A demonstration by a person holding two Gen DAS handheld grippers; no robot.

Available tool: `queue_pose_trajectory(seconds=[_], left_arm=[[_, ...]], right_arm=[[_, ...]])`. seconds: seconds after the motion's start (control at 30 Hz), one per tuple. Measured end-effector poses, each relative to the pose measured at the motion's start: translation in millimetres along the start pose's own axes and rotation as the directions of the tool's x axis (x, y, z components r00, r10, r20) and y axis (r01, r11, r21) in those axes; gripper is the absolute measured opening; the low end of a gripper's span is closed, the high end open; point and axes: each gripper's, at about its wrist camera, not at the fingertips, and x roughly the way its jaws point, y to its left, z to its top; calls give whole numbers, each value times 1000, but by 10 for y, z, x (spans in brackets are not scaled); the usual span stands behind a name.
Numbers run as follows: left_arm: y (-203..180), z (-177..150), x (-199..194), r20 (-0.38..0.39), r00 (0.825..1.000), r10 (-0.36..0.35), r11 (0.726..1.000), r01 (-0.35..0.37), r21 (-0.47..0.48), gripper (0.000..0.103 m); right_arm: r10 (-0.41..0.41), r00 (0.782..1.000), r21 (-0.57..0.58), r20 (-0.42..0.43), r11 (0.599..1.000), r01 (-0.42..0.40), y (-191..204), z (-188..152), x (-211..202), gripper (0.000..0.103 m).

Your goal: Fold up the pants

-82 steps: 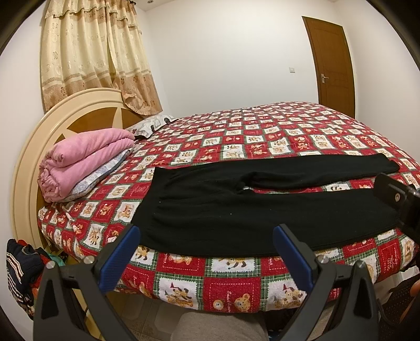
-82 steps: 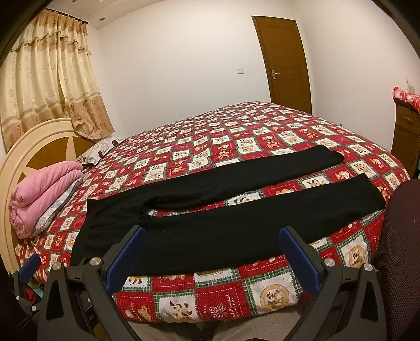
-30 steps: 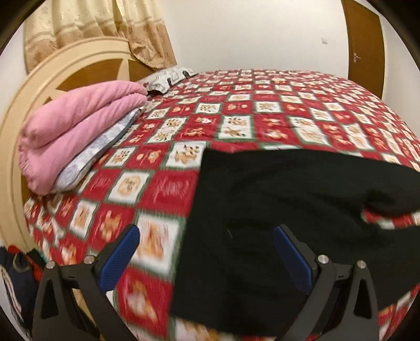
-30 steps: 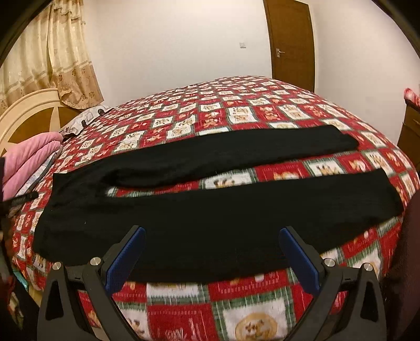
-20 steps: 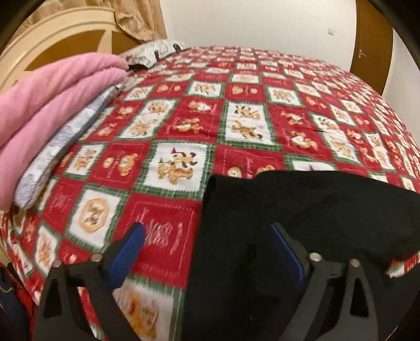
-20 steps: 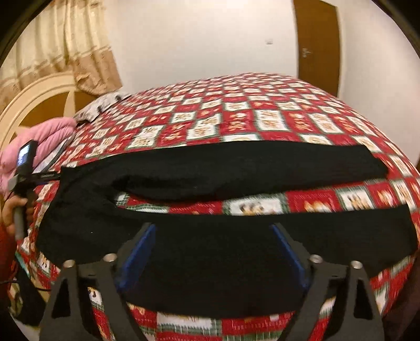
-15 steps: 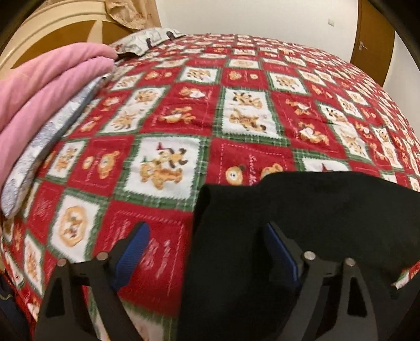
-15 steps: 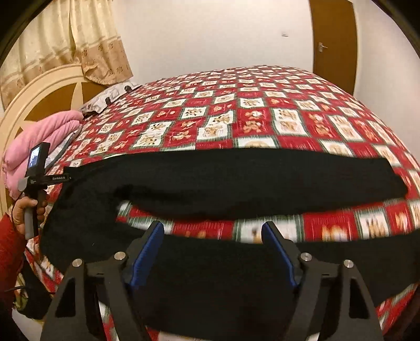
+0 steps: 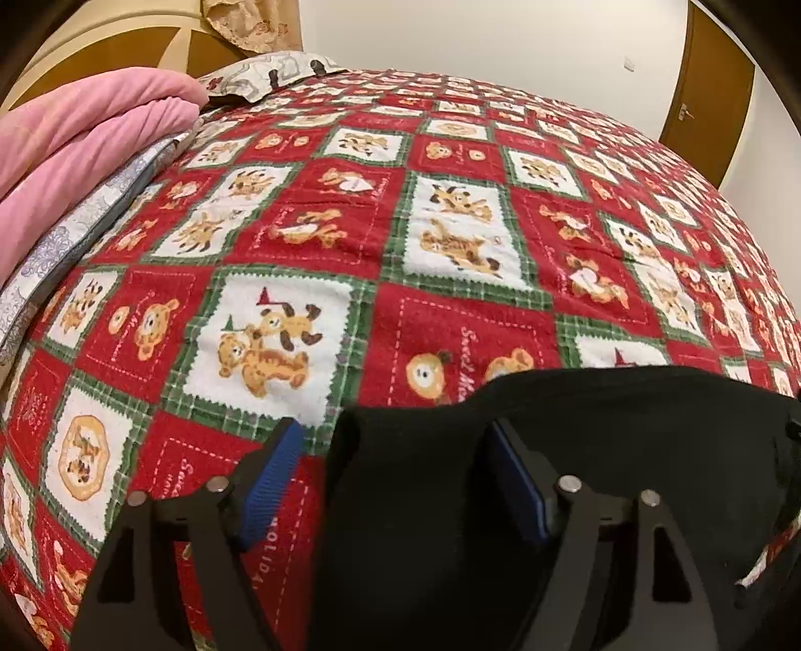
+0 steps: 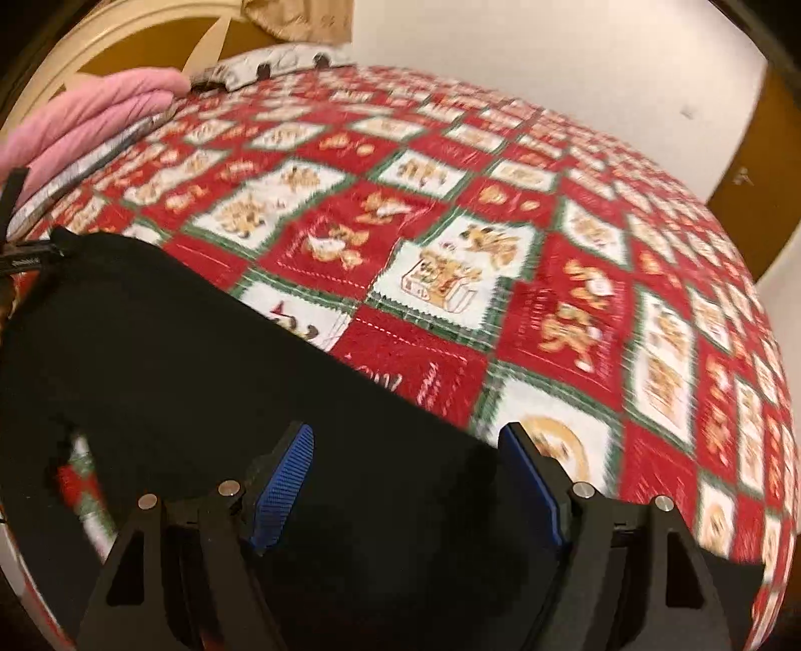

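Observation:
Black pants [image 9: 575,450] lie flat on a red patchwork bedspread [image 9: 450,240]. My left gripper [image 9: 395,470] is open and low over the far waistband corner, which sits between its blue pads [image 9: 273,475]. In the right wrist view the pants [image 10: 200,360] run from the left edge under my right gripper [image 10: 405,475]. It is open, with the far edge of the upper leg between its pads [image 10: 283,475]. The left gripper's body [image 10: 20,255] shows at the waistband corner.
A folded pink blanket [image 9: 85,135] on a grey pillow [image 9: 85,230] lies at the headboard [image 9: 125,45] on the left. A patterned pillow [image 9: 265,75] sits at the back. A brown door [image 9: 711,95] stands far right.
Both grippers moved forward and down onto the bed, and both jaws narrowed. The left one now straddles the waistband corner; the right one swung to the far edge of the upper leg.

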Motion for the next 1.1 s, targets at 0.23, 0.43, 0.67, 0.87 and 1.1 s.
queue_pose_trajectory(seconds=[0.23,0.43,0.67,0.87,1.1], left_arm=[[-61,11,-6,23,999,-31,998,30,61,61],[-94,28,-73,29,995,-96,995,95,32,24],[-119,48,-600,157,983,-92,996,87,37,17],[-91,-138,-1259,298,948,-112,993,96,68,17],[-11,-807,-1658,399,908,-130,991,100,94,17]], right_arm=[[132,989,-61,-71,989,-137,-35,78,232,49],[132,988,-90,-80,986,-139,172,57,-5,6],[99,990,-30,100,995,-97,213,-2,-922,5],[99,971,-44,215,995,-92,434,-380,-1662,5],[41,961,-116,275,993,-9,967,-1153,-2000,6]])
